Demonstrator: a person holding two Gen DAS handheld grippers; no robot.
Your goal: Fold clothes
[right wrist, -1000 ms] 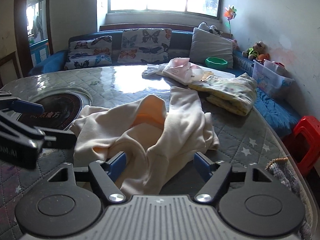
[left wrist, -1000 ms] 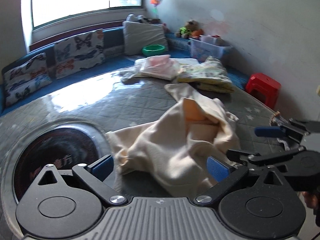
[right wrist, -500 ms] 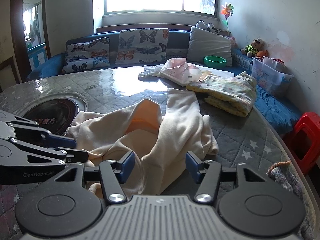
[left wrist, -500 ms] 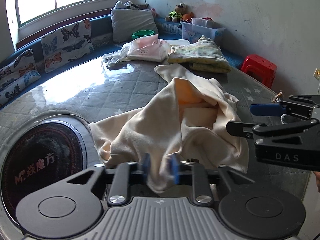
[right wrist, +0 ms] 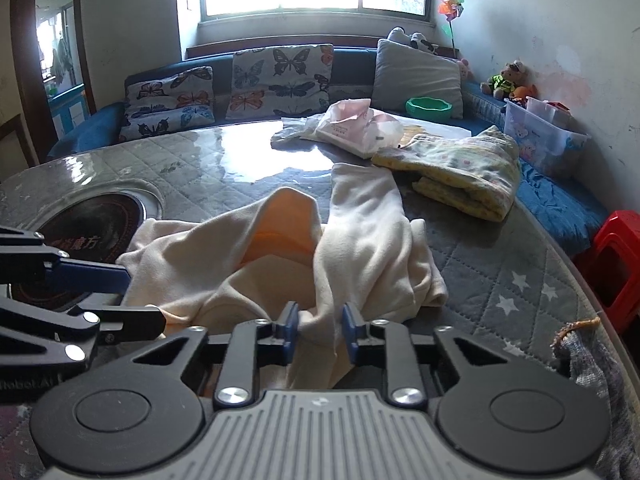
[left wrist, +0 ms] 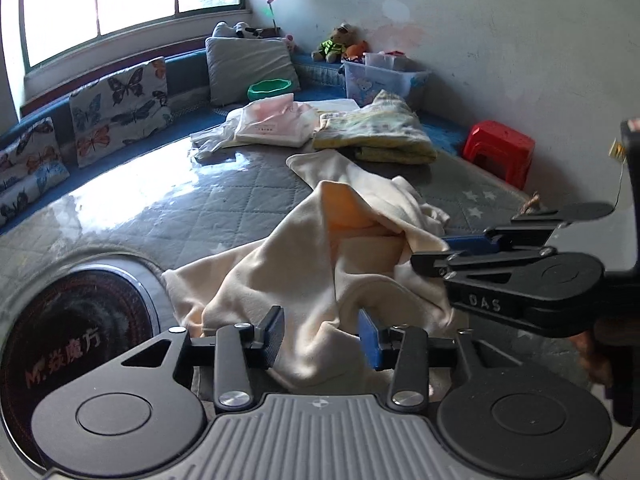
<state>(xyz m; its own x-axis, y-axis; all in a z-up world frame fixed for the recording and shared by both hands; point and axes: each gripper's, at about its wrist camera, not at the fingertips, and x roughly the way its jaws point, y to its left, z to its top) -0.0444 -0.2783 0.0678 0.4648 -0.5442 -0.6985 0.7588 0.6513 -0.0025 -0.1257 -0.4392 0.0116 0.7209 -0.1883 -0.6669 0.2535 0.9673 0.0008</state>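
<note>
A crumpled cream garment (left wrist: 320,264) with an orange lining lies on the grey quilted table (left wrist: 168,208); it also shows in the right wrist view (right wrist: 360,240). My left gripper (left wrist: 320,338) is partly open, its blue pads either side of the garment's near fold without pinching it. My right gripper (right wrist: 319,330) is closed on the garment's near edge, with cloth bunched between its pads. The right gripper shows side-on in the left wrist view (left wrist: 432,252), and the left gripper in the right wrist view (right wrist: 140,300).
A round dark inset (left wrist: 68,332) sits in the table at left. Folded yellow clothes (left wrist: 376,136) and a pink-white pile (left wrist: 272,124) lie at the far side. A red stool (left wrist: 500,148), a clear bin (left wrist: 380,76) and butterfly cushions (left wrist: 120,104) ring the table.
The left gripper, shut on the cloth half a second ago, has opened part way. The right gripper has closed from open onto the garment's near edge.
</note>
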